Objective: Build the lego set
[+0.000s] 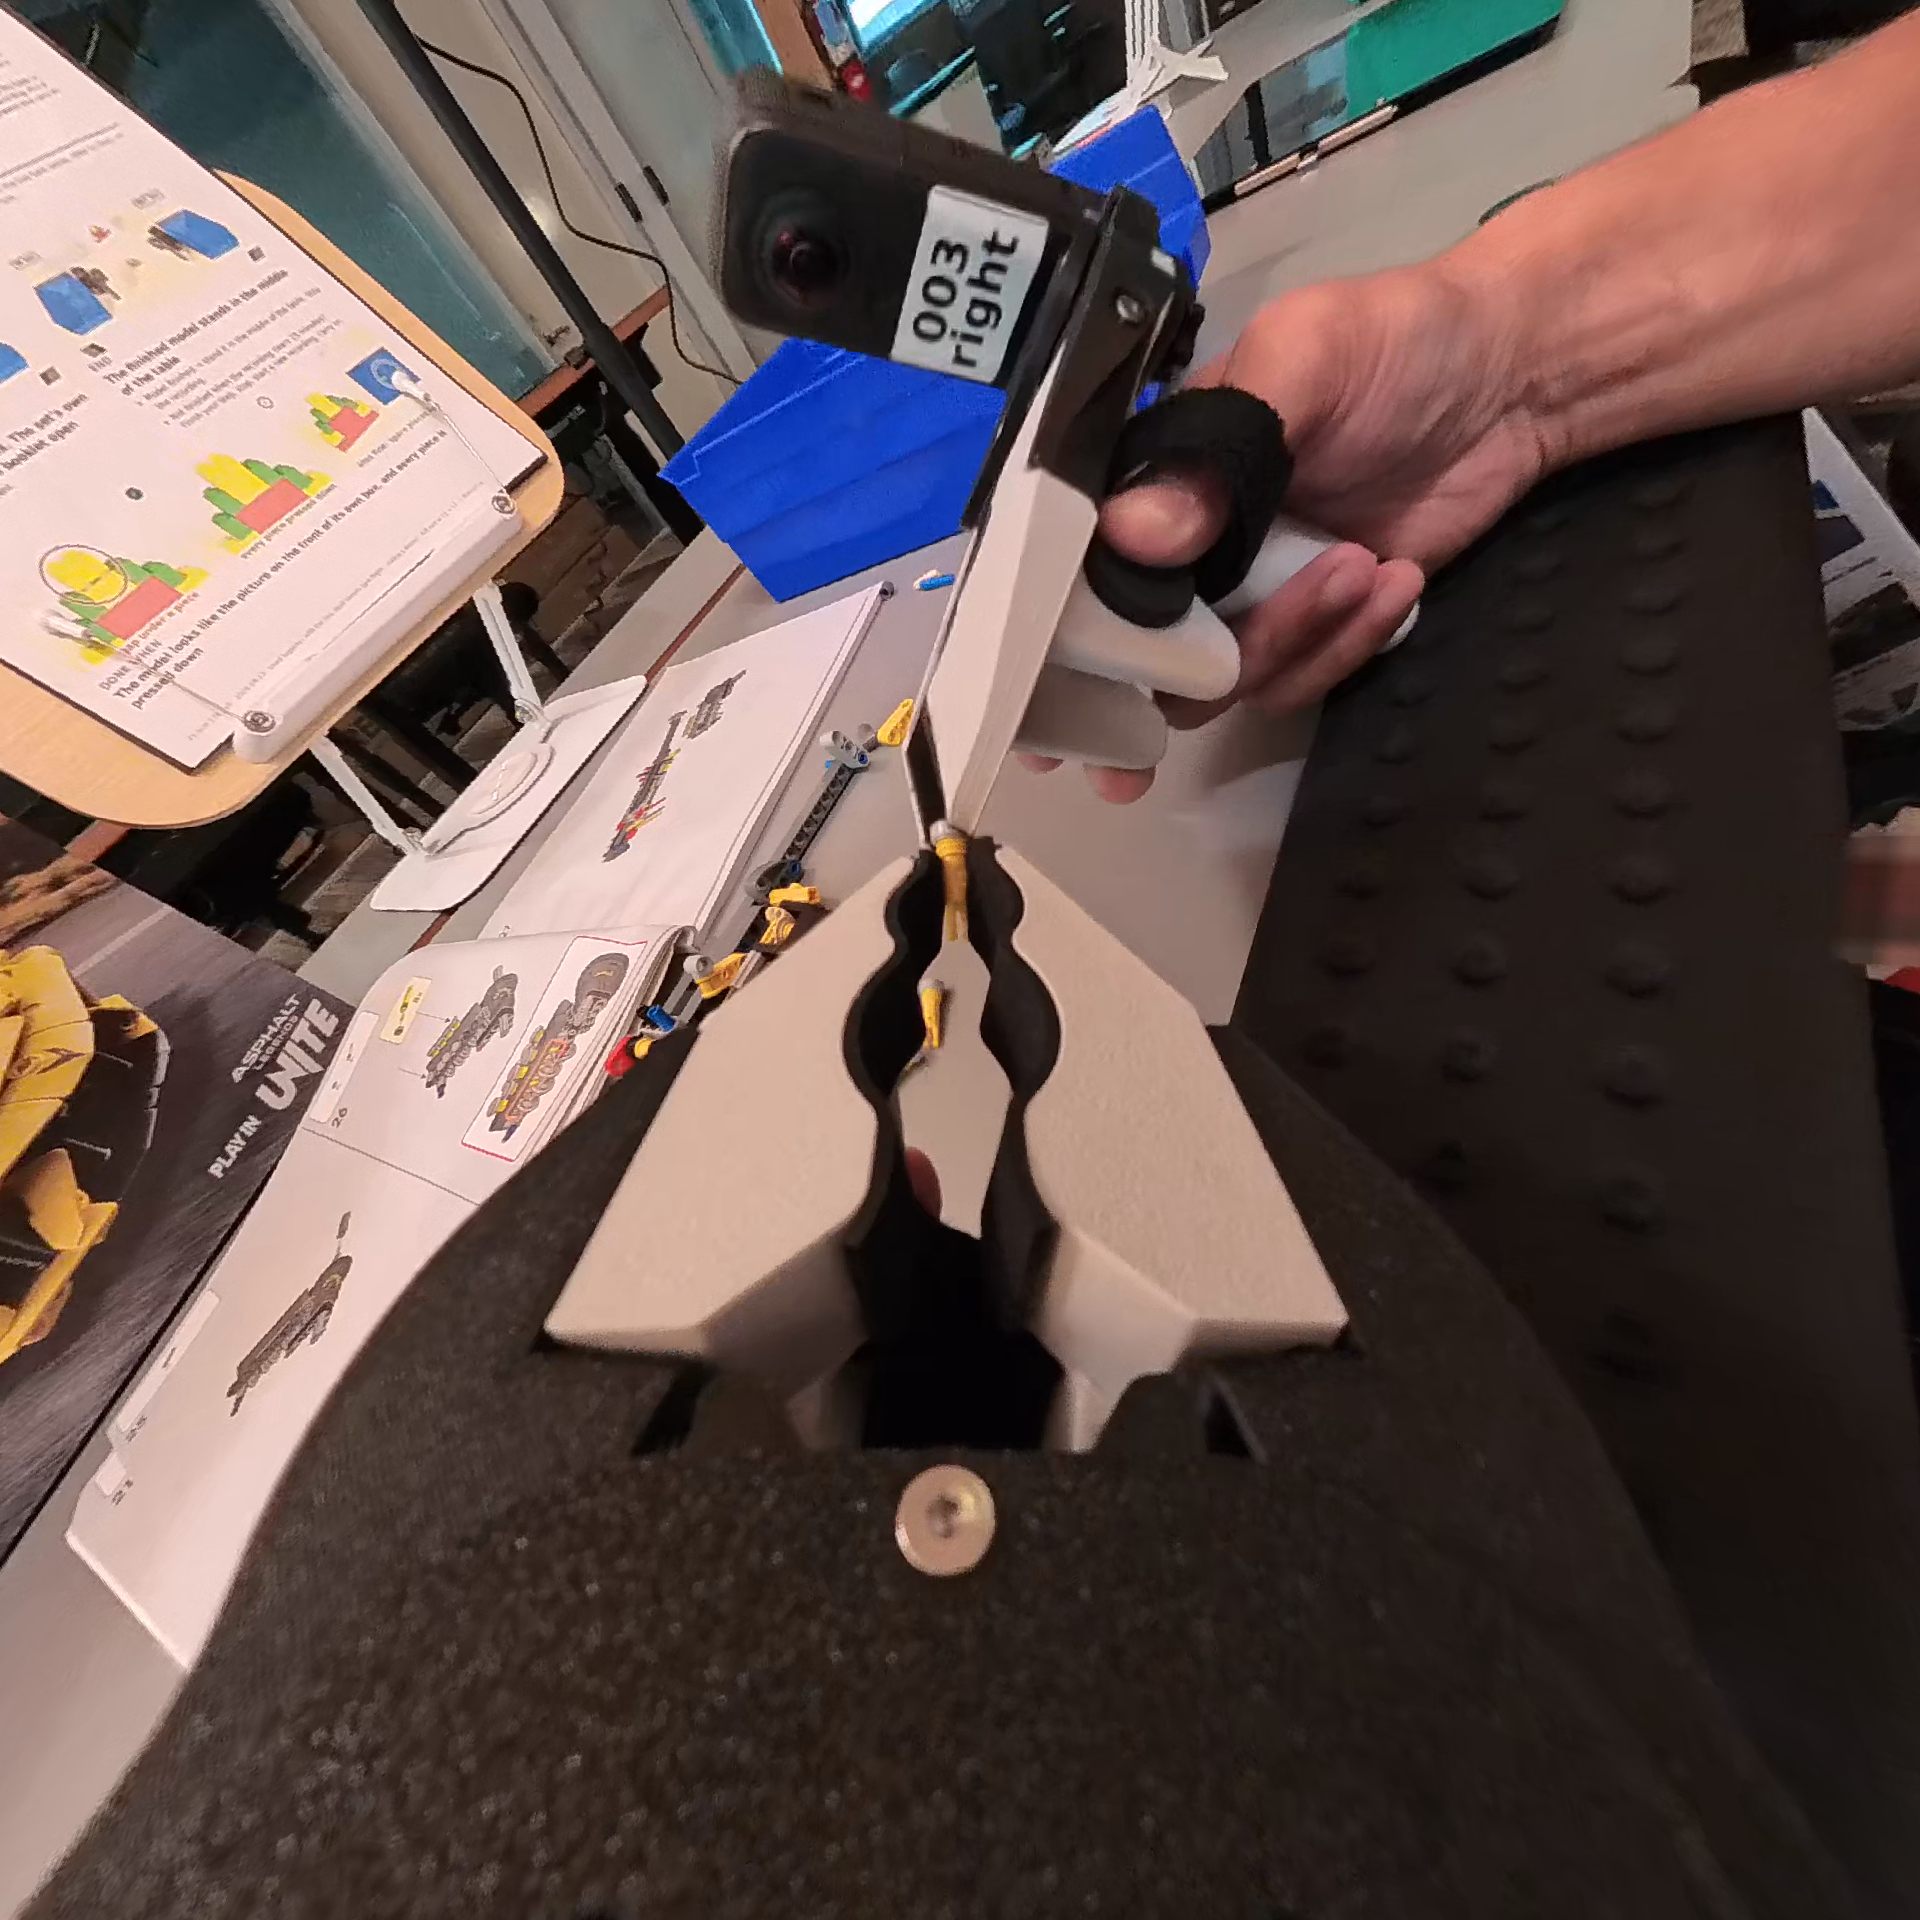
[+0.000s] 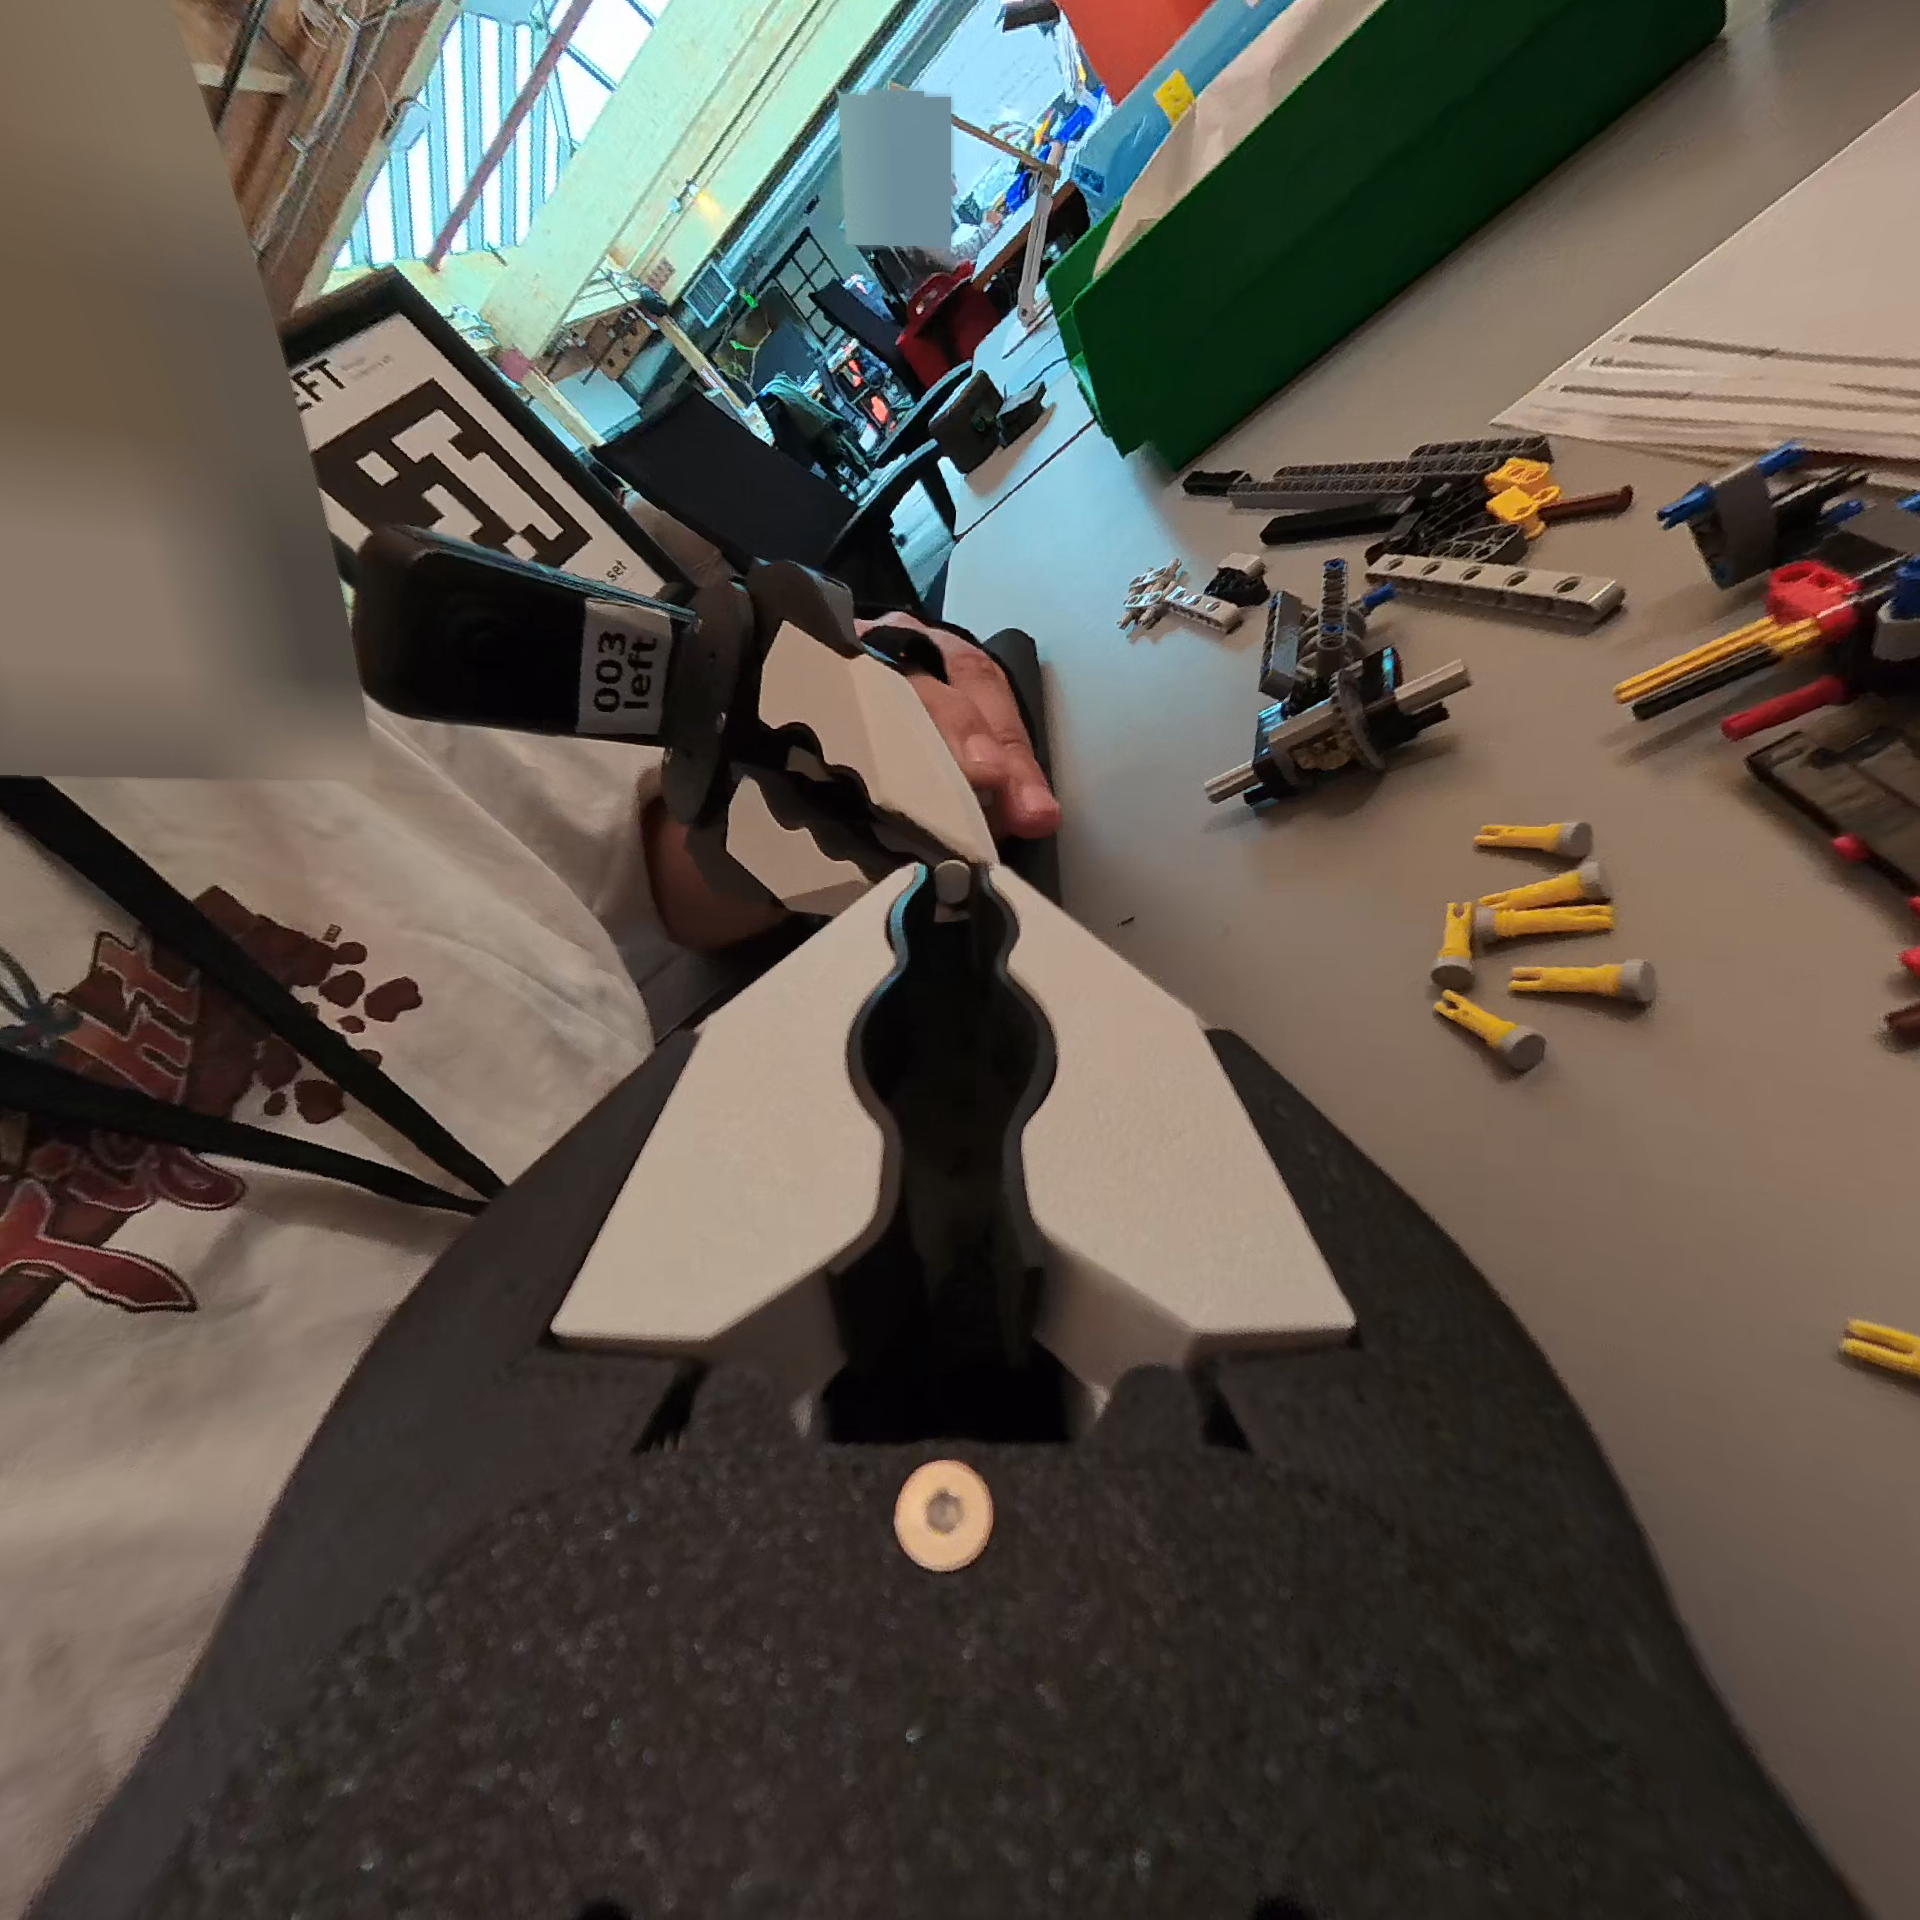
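Two hand-held grippers are brought tip to tip above the grey table (image 2: 1195,1091); the left gripper (image 1: 954,854) is closed to a narrow slit at its tips, and a yellow pin with a grey head (image 1: 950,873) is pinched there, its shaft seen running down between the black wavy pads; the right gripper (image 2: 953,871) is likewise nearly closed, and the grey head of the same pin (image 2: 951,883) is seen clamped at its tips; whether the pin is carried mainly by one gripper or by both cannot be told; in the left wrist view the right gripper is held by a hand (image 1: 1340,520) and its tips are seen touching the pin's head from above; five loose yellow pins (image 2: 1538,935) are laid close together on the table, to the right of the right gripper; a small dark gear assembly (image 2: 1330,707) is set beyond them, near grey beams (image 2: 1496,587); an open instruction booklet (image 1: 727,769) is laid flat beyond the left gripper; a blue bin (image 1: 862,457) is placed behind it; a green bin (image 2: 1351,229) is set at the far table edge.
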Action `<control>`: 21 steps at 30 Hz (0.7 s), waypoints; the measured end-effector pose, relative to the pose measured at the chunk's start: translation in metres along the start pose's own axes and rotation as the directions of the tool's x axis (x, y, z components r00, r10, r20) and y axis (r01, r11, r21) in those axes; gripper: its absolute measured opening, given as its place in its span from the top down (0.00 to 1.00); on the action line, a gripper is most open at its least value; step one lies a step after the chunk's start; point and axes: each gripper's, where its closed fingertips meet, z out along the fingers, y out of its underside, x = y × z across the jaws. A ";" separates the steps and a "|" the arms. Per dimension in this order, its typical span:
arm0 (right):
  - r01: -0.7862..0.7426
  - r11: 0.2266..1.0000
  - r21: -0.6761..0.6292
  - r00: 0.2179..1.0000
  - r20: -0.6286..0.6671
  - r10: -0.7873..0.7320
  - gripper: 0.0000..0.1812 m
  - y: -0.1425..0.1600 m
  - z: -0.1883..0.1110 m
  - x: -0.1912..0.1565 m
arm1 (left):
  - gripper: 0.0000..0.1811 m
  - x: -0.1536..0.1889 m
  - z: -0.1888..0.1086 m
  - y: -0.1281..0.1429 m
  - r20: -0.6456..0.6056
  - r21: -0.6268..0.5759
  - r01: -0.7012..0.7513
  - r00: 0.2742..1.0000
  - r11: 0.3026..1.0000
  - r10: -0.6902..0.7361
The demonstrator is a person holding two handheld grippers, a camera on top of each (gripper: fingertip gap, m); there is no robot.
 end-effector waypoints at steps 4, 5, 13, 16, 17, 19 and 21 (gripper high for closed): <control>-0.011 1.000 -0.023 1.000 -0.017 0.010 0.97 0.004 0.000 0.003 | 0.98 0.002 0.002 0.003 0.003 -0.024 -0.026 1.000 0.999 0.027; -0.007 1.000 -0.027 1.000 -0.029 0.006 0.97 0.004 0.000 0.004 | 0.98 0.002 0.002 0.004 0.004 -0.032 -0.031 1.000 0.999 0.031; -0.122 0.992 -0.034 0.991 -0.067 0.119 0.97 0.005 -0.002 0.021 | 0.98 -0.001 0.011 0.019 0.013 -0.133 -0.021 1.000 0.991 0.023; -0.082 0.997 0.007 0.984 -0.161 0.082 0.90 -0.005 -0.011 0.035 | 0.98 -0.005 0.016 0.030 -0.005 -0.212 0.042 0.999 0.976 -0.044; -0.044 0.997 0.062 0.980 -0.194 0.056 0.89 -0.013 -0.019 0.039 | 0.98 -0.004 0.019 0.036 -0.029 -0.255 0.065 0.997 0.965 -0.074; 0.016 0.991 0.132 0.956 -0.293 0.023 0.89 -0.021 -0.040 0.050 | 0.98 -0.011 0.025 0.049 -0.003 -0.341 0.108 0.993 0.934 -0.116; 0.084 0.979 0.186 0.921 -0.390 -0.004 0.87 -0.026 -0.060 0.056 | 0.98 -0.013 0.031 0.058 -0.003 -0.389 0.156 0.985 0.908 -0.171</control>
